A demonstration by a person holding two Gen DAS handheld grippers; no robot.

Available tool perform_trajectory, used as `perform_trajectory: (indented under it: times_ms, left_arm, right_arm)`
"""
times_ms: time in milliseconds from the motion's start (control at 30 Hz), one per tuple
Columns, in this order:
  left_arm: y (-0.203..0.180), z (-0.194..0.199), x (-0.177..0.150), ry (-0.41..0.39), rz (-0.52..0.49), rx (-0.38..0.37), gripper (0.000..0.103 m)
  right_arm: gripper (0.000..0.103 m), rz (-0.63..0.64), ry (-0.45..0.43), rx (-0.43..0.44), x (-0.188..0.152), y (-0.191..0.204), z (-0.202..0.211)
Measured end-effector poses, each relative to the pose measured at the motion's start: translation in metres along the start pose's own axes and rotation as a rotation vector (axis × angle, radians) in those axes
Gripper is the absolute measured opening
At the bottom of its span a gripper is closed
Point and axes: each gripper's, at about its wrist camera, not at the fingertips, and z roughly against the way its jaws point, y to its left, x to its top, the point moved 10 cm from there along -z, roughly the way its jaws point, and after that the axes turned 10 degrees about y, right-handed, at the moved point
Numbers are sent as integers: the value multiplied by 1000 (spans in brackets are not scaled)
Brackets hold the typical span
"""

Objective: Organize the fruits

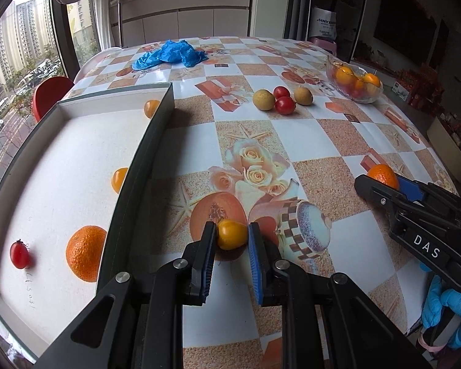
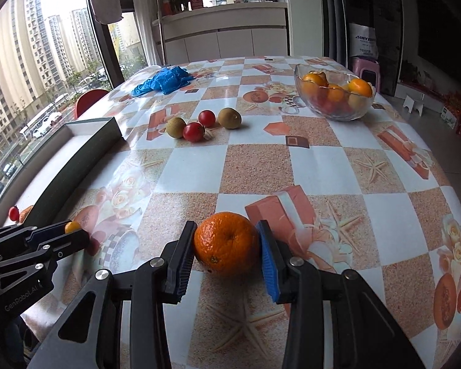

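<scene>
My left gripper [image 1: 232, 229] is shut on a small yellow fruit [image 1: 231, 235] that rests on the patterned tablecloth beside the tray's dark wall. The white tray [image 1: 138, 166] holds a mandarin [image 1: 86, 252], a cherry tomato [image 1: 19, 253] and two more small yellow fruits [image 1: 120, 180]. In the right wrist view my right gripper [image 2: 226, 227] has both pads pressed against a mandarin [image 2: 227, 243] sitting on the table. The left gripper [image 2: 67, 230] shows at the lower left there, and the right gripper [image 1: 379, 181] at the right edge of the left view.
Two brownish fruits and two red tomatoes [image 2: 199, 124] lie loose mid-table. A glass bowl [image 2: 301, 83] with oranges stands at the far right. Crumpled blue gloves [image 2: 163, 80] lie at the back. A red chair [image 1: 50, 92] stands behind the tray. A blue-gloved hand [image 1: 448, 310] holds the right gripper.
</scene>
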Motion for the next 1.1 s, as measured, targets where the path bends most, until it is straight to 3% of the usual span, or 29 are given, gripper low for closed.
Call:
perform_trajectory:
  times_ms: [1100]
  left_arm:
    - [1,0,-1,-9,2,3,22]
  right_arm:
    - [42,2,-6,-8,-1,1,1]
